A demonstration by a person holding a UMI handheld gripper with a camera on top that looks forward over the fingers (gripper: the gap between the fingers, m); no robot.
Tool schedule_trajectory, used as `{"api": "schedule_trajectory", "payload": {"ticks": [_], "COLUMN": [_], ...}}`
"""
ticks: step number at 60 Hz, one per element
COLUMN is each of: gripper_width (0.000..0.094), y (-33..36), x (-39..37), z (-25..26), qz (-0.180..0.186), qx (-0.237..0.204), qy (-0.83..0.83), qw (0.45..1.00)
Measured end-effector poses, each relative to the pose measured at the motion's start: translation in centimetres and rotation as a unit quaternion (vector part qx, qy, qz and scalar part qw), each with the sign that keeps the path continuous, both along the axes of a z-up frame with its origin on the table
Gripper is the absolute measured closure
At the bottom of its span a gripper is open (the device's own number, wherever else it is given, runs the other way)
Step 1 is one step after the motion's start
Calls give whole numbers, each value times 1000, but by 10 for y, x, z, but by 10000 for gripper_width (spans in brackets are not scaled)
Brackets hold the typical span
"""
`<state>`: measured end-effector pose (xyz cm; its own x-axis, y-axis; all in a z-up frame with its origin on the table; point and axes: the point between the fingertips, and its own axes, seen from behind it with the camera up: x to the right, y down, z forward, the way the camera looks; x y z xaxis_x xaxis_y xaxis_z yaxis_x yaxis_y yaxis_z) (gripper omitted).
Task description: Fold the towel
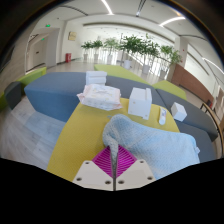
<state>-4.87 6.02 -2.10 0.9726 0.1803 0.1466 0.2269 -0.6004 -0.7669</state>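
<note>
A: Where is the claw (115,165), and what does it have?

B: It sits at the near edge of the scene, its two fingers drawn almost together. The magenta pads (106,161) pinch a fold of the pale blue-grey towel (150,145), which rises to a small peak right between them.

A: And the rest of the towel?

B: It spreads to the right of and just beyond the fingers, lying rumpled on the surface (85,135), which is yellow down the middle with blue-grey sections on either side.

A: What else lies on that surface?

B: Farther off, near the middle, a crumpled white cloth (100,96). To its right stands a white tissue box (139,101) with a tissue poking up, and farther right a smaller white object (178,110) that I cannot identify. A small white bottle-like thing (162,117) lies just beyond the towel. On the near left a sheet of clear plastic (28,135) covers the blue part.

A: And behind?

B: A row of green potted plants (135,45) at the far end of a bright room, with strip lights on the ceiling.
</note>
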Motion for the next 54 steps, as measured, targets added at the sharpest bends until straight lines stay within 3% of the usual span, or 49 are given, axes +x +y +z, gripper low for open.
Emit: {"api": "schedule_trajectory", "payload": {"ticks": [5, 11, 21, 30, 35, 37, 39, 41, 47, 49, 53, 54], "gripper_width": [927, 927, 927, 923, 922, 921, 917, 914, 898, 838, 402, 244], "y": [-3, 3, 5, 3, -8, -12, -8, -5, -8, -10, -20, -20], "x": [1, 16, 117, 228, 267, 277, 285, 286, 284, 283, 289, 293], "z": [16, 63, 120, 96, 47, 26, 14, 17, 22, 23, 35, 38], "qz": [4, 3, -58, -134, -170, -177, -178, -169, -160, -159, -164, -166], "qx": [-2, 40, 79, 60, 4, -17, -10, 5, -6, -14, -21, -20], "qy": [20, 42, 55, 26, 32, 31, 28, 29, 26, 29, 19, 10], "qw": [1000, 998, 994, 989, 985, 984, 984, 985, 987, 987, 986, 986]}}
